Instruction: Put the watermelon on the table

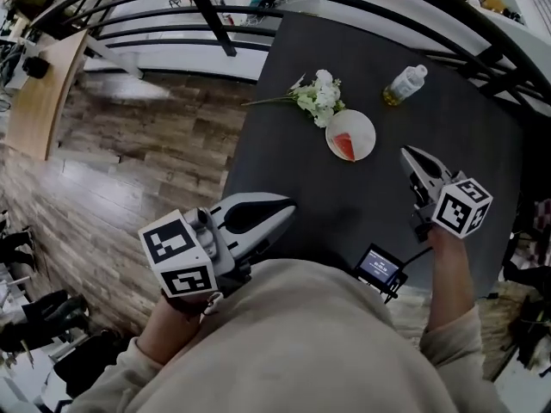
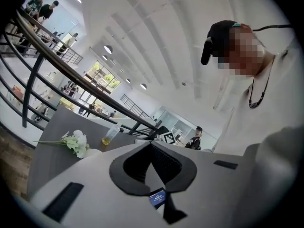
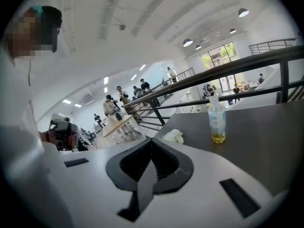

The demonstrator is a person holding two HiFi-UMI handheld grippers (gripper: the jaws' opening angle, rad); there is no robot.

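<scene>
A red watermelon slice lies on a small white plate on the dark table. My right gripper hovers just right of the plate, its jaws shut with nothing between them; in the right gripper view the right gripper has its tips meeting. Over the table's near left edge my left gripper is held, also shut and empty. The left gripper points across the table in the left gripper view. The slice is hidden in both gripper views.
A bunch of white flowers lies beyond the plate, and a bottle with yellowish liquid stands at the far right. A small device with a lit screen sits at the table's near edge. A black railing runs behind; wooden floor lies to the left.
</scene>
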